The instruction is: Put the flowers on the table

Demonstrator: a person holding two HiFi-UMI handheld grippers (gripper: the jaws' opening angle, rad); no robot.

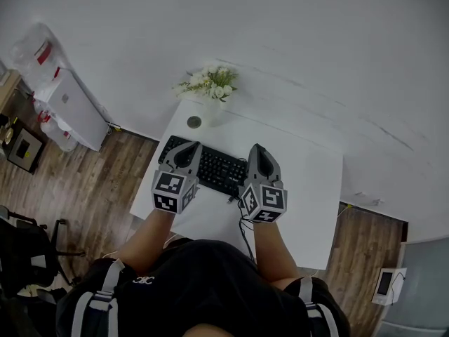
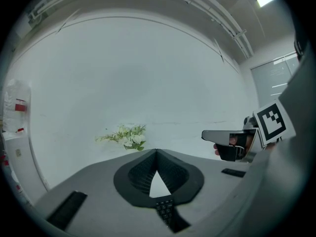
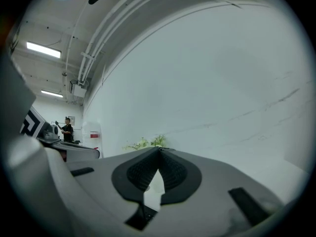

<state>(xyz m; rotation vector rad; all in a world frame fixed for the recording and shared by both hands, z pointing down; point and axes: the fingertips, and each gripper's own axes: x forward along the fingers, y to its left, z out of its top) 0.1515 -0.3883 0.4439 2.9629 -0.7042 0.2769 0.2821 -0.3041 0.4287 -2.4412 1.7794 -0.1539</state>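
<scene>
- Already the flowers (image 1: 210, 81) stand on the worktop's (image 1: 309, 188) far left corner; done, we judge.
- Left claw (image 1: 188, 149) and right claw (image 1: 257, 149): both closed, empty.

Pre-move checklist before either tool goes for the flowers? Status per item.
1. Flowers located: ok, upright in a white vase at the far left corner of the table.
2. Left tool empty: ok, nothing between its jaws.
3. Right tool empty: ok, nothing between its jaws.
4. Jaws open for a grasp: not ok, both tools are shut.
5. Approach clear: cannot tell. Both tools hover over the keyboard, and a small round object lies just left of the vase.
6. Vase base fully on the table: cannot tell, it stands right at the edge by the wall.
</scene>
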